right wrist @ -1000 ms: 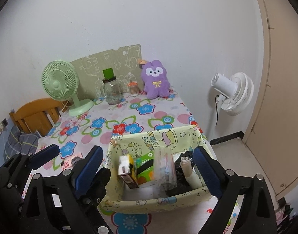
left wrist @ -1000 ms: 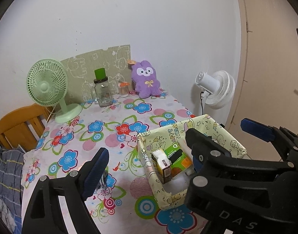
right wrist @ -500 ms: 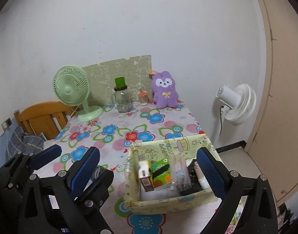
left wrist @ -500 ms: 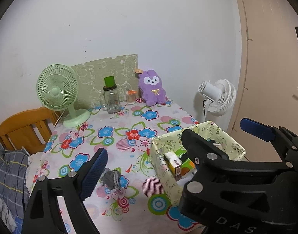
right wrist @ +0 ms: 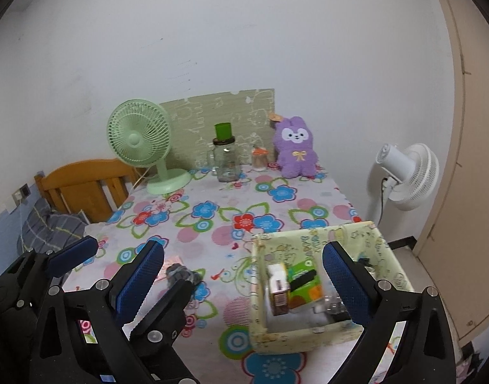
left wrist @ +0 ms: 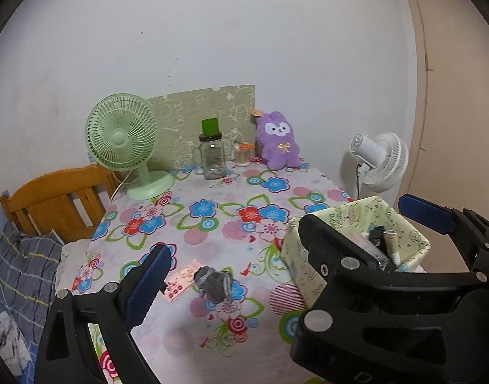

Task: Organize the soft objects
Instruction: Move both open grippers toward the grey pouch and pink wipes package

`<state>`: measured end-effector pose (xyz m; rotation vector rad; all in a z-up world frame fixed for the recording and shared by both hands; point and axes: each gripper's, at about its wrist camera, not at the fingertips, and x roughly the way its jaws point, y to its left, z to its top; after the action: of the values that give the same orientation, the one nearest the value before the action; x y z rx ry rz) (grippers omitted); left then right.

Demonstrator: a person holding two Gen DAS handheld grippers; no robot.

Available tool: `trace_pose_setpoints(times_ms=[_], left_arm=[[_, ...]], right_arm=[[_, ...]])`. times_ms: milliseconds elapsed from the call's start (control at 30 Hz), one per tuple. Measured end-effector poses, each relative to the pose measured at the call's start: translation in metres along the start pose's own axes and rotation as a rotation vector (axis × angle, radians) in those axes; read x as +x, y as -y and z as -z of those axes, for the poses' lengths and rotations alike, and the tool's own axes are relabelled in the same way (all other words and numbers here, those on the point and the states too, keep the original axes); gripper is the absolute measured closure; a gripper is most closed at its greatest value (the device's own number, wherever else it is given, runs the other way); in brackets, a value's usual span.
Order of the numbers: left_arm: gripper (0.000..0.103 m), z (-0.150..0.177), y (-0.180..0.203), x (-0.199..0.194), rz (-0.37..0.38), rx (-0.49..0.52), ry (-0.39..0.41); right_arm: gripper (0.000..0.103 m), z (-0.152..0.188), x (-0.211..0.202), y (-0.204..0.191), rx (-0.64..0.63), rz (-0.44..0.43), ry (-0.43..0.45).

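While both grippers hover above near table edge, left gripper and right gripper stand wide apart, grasping nothing. Grey sock bundle lies on floral tablecloth, beside pink card, left of storage box. Bundle long axis runs roughly left-right; end direction unclear. Box holds cartons, bottles. Back edge: green fan, jar, purple plush. White fan stands off table, right.
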<state>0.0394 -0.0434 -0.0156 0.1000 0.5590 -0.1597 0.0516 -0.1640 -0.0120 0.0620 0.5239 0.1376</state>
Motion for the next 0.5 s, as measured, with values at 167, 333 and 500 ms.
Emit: trace_pose_setpoints(times_ms=[167,333,500], left_arm=[[0.005,0.004,-0.011,0.006,-0.014,-0.004,-0.012],[0.005,0.006,-0.019,0.013,-0.014,-0.013,-0.022],[0.005,0.009,-0.029,0.021,-0.022,-0.022,-0.036]], right_arm=[[0.002,0.002,0.008,-0.011,-0.005,-0.002,-0.007],[0.002,0.003,0.016,-0.019,-0.013,0.002,-0.019],[0.002,0.006,0.028,-0.027,-0.017,-0.003,-0.033]])
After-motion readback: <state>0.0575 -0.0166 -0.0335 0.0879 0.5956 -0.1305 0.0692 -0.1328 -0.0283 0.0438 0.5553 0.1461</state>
